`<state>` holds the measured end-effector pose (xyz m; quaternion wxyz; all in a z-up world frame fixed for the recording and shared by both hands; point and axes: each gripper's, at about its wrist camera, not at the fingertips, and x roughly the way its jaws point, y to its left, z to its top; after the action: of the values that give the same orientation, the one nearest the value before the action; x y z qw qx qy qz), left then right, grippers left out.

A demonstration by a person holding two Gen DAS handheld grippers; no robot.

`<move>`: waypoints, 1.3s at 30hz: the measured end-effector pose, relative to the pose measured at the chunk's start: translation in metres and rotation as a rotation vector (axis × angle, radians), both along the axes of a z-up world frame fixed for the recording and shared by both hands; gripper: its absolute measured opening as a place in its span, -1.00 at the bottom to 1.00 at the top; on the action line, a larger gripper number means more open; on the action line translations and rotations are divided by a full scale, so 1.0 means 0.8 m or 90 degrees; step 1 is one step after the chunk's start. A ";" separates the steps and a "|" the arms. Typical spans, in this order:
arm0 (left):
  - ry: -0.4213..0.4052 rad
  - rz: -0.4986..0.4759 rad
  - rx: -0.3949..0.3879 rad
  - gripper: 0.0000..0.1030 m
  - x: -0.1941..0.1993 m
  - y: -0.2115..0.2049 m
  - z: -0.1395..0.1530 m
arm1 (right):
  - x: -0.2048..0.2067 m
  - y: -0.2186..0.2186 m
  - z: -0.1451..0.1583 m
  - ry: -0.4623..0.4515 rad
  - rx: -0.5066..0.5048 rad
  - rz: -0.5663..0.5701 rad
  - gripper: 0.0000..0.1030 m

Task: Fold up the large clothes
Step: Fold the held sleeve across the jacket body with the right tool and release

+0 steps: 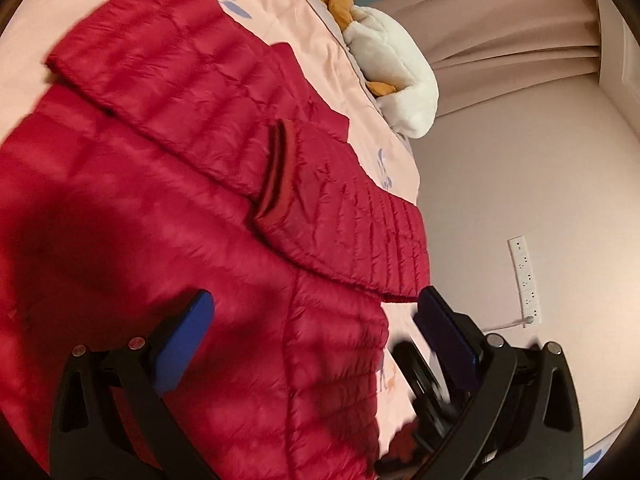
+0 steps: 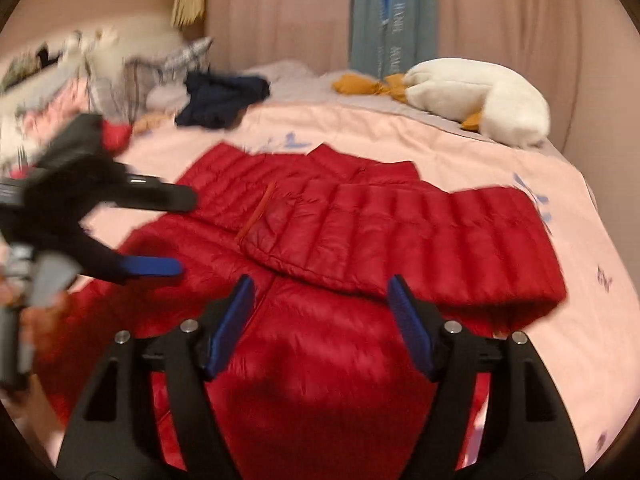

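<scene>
A red quilted jacket (image 2: pixel 320 240) is spread flat on the pink bedspread (image 2: pixel 520 152) of a bed, with both sleeves already laid across the chest; the cuff of the upper sleeve (image 1: pixel 276 172) is seen near the middle of the body. The garment's long axis is judged to run away from both cameras, collar end far, hem end near. The right gripper (image 2: pixel 322 320) is held over the near part of the body, fingers spread wide with nothing between them. The left gripper (image 1: pixel 316 320) is held over the jacket's edge, also wide open and empty, one finger above fabric and the other above bedspread. Both are near the hem, so a lengthwise fold toward the collar is judged likely. A white plush toy (image 2: pixel 480 96) and dark clothing (image 2: pixel 224 100) are left beyond the jacket.
</scene>
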<state>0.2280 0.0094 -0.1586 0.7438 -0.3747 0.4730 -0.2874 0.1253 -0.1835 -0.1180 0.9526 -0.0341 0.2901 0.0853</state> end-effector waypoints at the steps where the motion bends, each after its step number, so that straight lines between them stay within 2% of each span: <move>1: 0.000 -0.002 -0.001 0.97 0.006 -0.006 -0.001 | -0.010 -0.010 0.003 -0.003 0.019 -0.005 0.38; 3: 0.001 -0.006 0.004 0.97 0.019 -0.022 -0.003 | -0.027 -0.026 0.005 -0.013 0.060 -0.018 0.39; 9: 0.017 0.021 0.054 0.70 0.053 -0.060 -0.023 | -0.068 -0.068 0.011 -0.041 0.165 -0.049 0.39; 12: 0.022 0.044 0.061 0.12 0.061 -0.060 -0.031 | -0.078 -0.082 0.010 -0.045 0.192 -0.055 0.39; 13: 0.031 0.054 0.065 -0.19 0.064 -0.060 -0.034 | -0.081 -0.087 0.009 -0.047 0.194 -0.060 0.39; 14: 0.036 0.060 0.065 -0.38 0.065 -0.060 -0.037 | -0.081 -0.090 0.008 -0.046 0.196 -0.061 0.39; 17: 0.034 0.085 0.074 -0.72 0.061 -0.055 -0.038 | -0.085 -0.100 0.004 -0.044 0.198 -0.071 0.39; 19: 0.018 0.095 0.083 -0.86 0.058 -0.053 -0.030 | -0.086 -0.106 0.002 -0.043 0.200 -0.077 0.39; 21: -0.009 0.107 0.095 -0.90 0.058 -0.055 -0.014 | -0.089 -0.113 0.002 -0.044 0.204 -0.086 0.39; 27: -0.154 0.140 0.130 -0.92 0.050 -0.036 0.083 | -0.096 -0.130 0.004 -0.052 0.212 -0.108 0.39; 30: -0.186 0.183 0.142 -0.92 0.050 -0.004 0.113 | -0.098 -0.132 0.007 -0.054 0.212 -0.111 0.39; 34: -0.179 0.224 0.169 -0.92 0.049 0.043 0.116 | -0.095 -0.130 0.003 -0.045 0.206 -0.109 0.39; 39: -0.123 0.262 0.191 -0.92 0.054 0.095 0.074 | -0.087 -0.123 0.000 -0.031 0.197 -0.107 0.39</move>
<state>0.2714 0.0851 -0.0995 0.8754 -0.3197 0.3509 -0.0911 0.0554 -0.2821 -0.1182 0.9570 0.1355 0.2519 0.0484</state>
